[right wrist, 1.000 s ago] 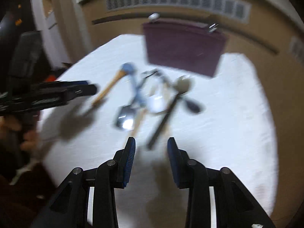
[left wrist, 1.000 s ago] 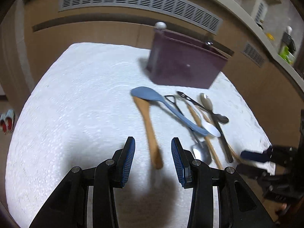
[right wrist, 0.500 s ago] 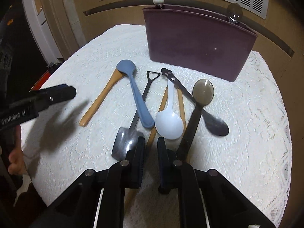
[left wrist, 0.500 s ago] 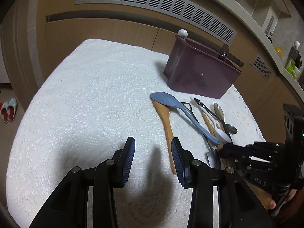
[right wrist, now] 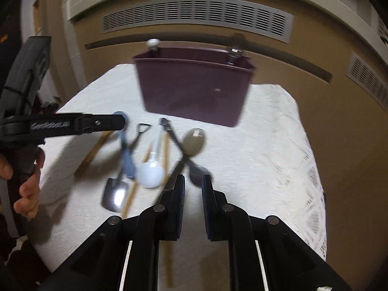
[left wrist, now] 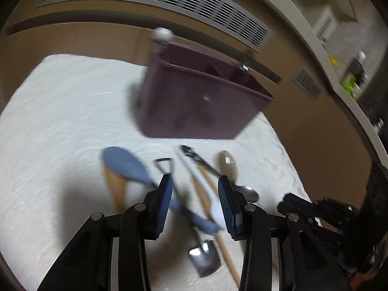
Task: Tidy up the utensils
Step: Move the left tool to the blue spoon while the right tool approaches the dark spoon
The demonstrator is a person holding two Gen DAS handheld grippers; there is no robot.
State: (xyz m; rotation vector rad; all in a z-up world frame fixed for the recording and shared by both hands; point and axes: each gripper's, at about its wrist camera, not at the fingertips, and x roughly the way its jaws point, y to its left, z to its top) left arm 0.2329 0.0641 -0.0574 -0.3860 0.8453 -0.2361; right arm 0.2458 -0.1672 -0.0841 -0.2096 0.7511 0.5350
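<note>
the left gripper (left wrist: 195, 200) is open wide w/ nothing pinched. its blue pads (left wrist: 165, 202) hang above the pile of utensils. the right gripper (right wrist: 193, 188) has only a small gap between its jaws. they have just been opening a little, and no utensil is between the pads (the frame is blurry, so a light touch is hard to rule out).

right by the grippers, on the white lace tablecloth (right wrist: 266, 165), lies a small metal shovel spoon (right wrist: 116, 195). next to it is the white spoon (right wrist: 150, 173), bowl toward the camera. the blue spoon (left wrist: 126, 166) lies across the others, its bowl at the far left of the pile. under it sits a wooden spatula (left wrist: 116, 189). thin wooden chopsticks (right wrist: 166, 150) run under the white spoon. a dark spoon w/ a grey-brown bowl (right wrist: 194, 141) lies on the right side of the pile, crossing a black utensil (right wrist: 169, 131).

a hand (right wrist: 26, 186) holds the left gripper's handle at the left edge of the right wrist view.

farther back stands the dark purple bin (right wrist: 194, 89), upright on the cloth, just behind the pile. two utensil ends poke out of it, a white knob (right wrist: 153, 43) at the left corner & a metal bit (right wrist: 234, 52) at the right. behind it is a brown cabinet wall w/ a grey vent (right wrist: 194, 15).
</note>
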